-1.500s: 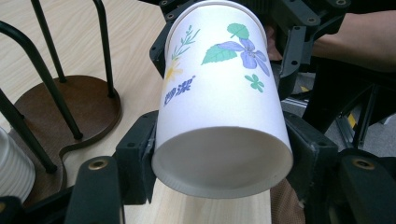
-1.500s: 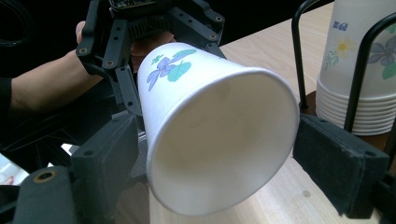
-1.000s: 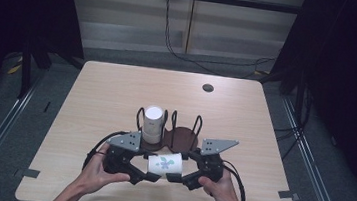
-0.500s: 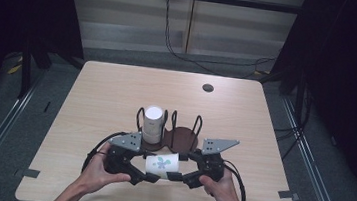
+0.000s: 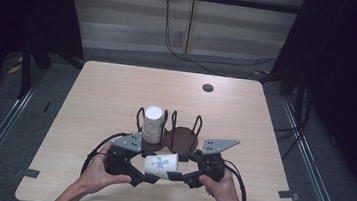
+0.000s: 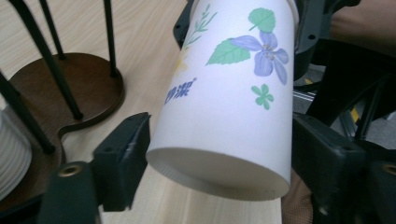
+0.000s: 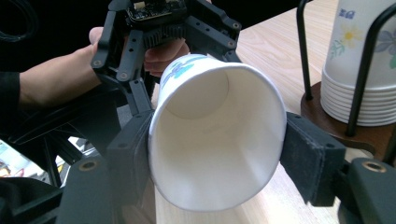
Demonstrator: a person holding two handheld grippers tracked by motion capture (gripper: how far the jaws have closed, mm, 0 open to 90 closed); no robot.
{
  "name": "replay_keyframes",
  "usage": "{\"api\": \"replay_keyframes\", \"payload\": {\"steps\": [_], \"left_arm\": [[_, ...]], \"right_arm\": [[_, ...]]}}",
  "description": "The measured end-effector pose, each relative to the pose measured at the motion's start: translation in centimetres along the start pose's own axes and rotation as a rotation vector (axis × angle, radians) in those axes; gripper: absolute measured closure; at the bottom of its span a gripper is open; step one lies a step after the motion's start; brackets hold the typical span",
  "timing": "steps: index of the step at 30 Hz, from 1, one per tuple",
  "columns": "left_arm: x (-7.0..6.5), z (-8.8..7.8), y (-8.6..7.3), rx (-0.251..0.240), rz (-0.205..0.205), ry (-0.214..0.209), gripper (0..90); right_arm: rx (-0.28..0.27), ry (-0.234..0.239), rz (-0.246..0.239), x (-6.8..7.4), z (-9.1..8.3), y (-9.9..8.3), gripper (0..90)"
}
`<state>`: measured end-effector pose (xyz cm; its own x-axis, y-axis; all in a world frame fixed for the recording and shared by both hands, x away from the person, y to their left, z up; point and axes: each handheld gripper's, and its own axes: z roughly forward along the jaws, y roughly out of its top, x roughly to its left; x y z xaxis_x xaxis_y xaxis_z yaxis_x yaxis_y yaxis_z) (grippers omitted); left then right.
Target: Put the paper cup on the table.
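Observation:
A white paper cup (image 5: 161, 164) printed with flowers lies on its side in the air between both grippers, near the table's front edge. In the right gripper view its open mouth (image 7: 205, 116) faces the camera and my right gripper (image 7: 218, 142), whose jaws have just been closing, presses on the rim from both sides. In the left gripper view the cup's base end (image 6: 224, 102) sits between the jaws of my left gripper (image 6: 219, 135), which have just been opening and now stand slightly off it. In the high view the left gripper (image 5: 146, 178) and right gripper (image 5: 174, 175) meet under the cup.
A dark wooden cup holder (image 5: 183, 139) with black wire hoops stands just behind the grippers. Its left ring holds a stack of paper cups (image 5: 152, 123). A small dark round disc (image 5: 208, 87) lies at the table's far right. Light wood table (image 5: 117, 94).
The left jaws have spread apart from the cup and the right jaws have closed onto its rim end. Both hands and the cup stay in the same place.

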<state>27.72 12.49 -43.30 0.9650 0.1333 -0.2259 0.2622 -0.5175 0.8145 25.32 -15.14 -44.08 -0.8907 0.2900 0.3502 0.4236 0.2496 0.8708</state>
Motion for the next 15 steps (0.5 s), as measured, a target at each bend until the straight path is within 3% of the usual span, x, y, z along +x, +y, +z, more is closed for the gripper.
{"api": "replay_keyframes", "payload": {"steps": [7, 15], "left_arm": [[0.09, -0.11, -0.05, 0.016, 0.006, 0.021, 16.1], [0.03, -0.06, -0.36, 0.059, 0.027, 0.060, 16.0]], "right_arm": [[-0.002, -0.017, 0.011, -0.10, -0.41, 0.02, 31.4], [0.010, -0.073, 0.032, -0.39, -0.91, -0.02, 31.7]]}}
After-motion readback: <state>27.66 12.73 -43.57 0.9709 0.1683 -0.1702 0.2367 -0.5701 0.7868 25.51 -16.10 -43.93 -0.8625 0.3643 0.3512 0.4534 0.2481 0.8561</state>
